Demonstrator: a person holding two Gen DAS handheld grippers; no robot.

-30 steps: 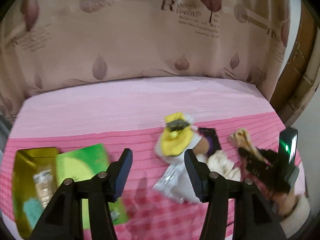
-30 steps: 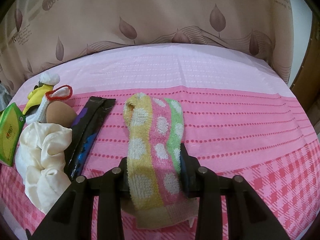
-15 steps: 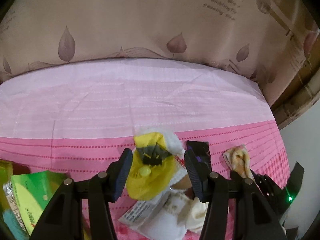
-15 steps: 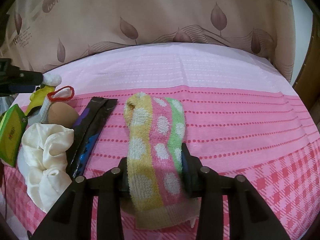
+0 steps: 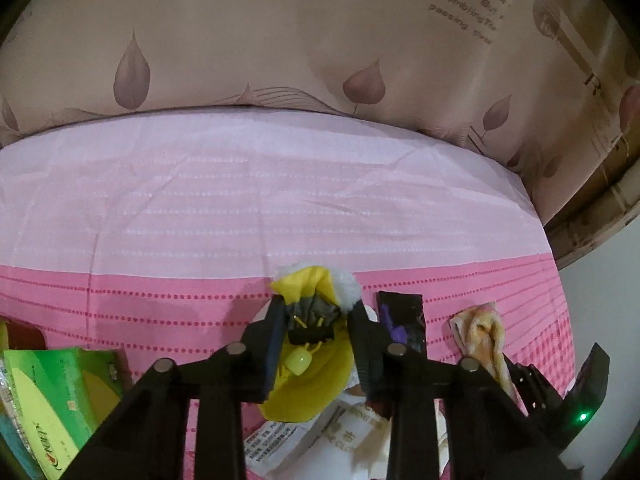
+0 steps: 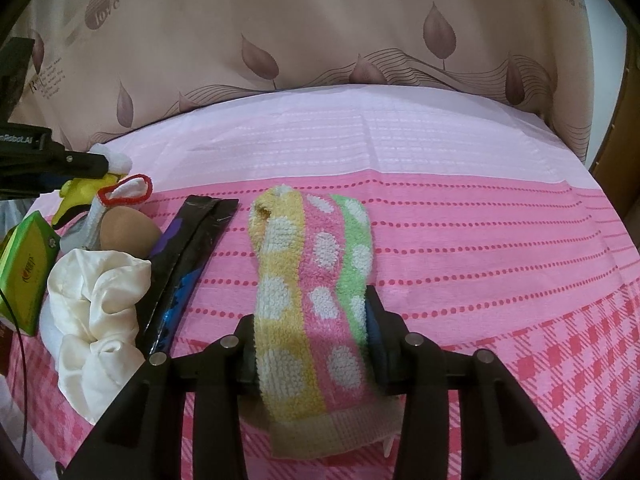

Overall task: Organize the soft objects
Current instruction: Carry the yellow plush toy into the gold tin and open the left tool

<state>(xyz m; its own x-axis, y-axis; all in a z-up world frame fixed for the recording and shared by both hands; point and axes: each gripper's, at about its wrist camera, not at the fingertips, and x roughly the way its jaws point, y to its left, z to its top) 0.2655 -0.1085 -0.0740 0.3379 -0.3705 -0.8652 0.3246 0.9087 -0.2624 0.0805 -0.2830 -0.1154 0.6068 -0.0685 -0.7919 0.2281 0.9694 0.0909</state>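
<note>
A yellow plush toy (image 5: 308,384) with a white fluffy tip and a grey patch lies on the pink bedsheet (image 5: 240,208). My left gripper (image 5: 318,316) is closing, and its pads press the toy's grey upper part from both sides. In the right wrist view the same toy (image 6: 80,192) sits at the far left under one of the left gripper's fingers (image 6: 86,162). A yellow, pink and green dotted towel (image 6: 320,248) lies lengthwise on the sheet. My right gripper (image 6: 310,308) is opening slowly, with its pads still touching the towel's two edges.
Beside the towel lie a black and purple packet (image 6: 192,248), a white scrunched cloth (image 6: 100,300), a brown egg-shaped sponge (image 6: 124,228) and a red-trimmed white sock (image 6: 128,190). A green box (image 5: 60,400) stands at the left. A leaf-print curtain (image 6: 320,40) hangs behind the bed.
My left gripper moved forward and down over the yellow toy, then its wide jaws closed onto it. The right gripper stayed put and its jaws widened slightly around the towel.
</note>
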